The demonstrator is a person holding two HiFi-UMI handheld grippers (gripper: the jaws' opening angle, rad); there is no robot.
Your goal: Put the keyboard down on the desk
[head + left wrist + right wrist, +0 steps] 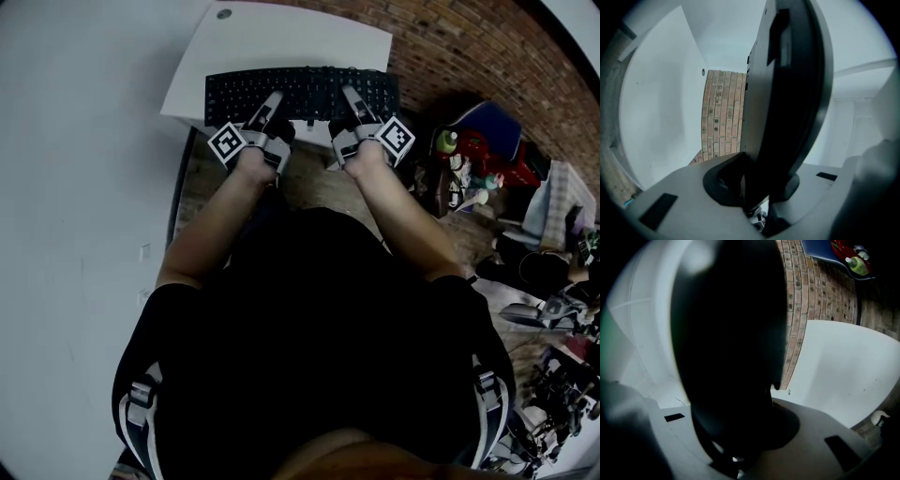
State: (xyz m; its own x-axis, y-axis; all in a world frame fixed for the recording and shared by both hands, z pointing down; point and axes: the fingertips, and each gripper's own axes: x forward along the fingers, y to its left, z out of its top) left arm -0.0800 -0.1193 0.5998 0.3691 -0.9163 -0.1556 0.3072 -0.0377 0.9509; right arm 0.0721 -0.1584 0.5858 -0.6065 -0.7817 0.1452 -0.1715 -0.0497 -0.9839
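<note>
At the desk (281,42), left tool (272,99) and right tool (350,95) clamp keyboard (309,89).

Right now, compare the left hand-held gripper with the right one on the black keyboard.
The grey left hand-held gripper clamps the flat black keyboard on its near edge, left of the middle; the grey right hand-held gripper clamps it right of the middle. In the head view the left one slants toward the right, and the right one slants toward the left. Both are shut on the keyboard.
</note>
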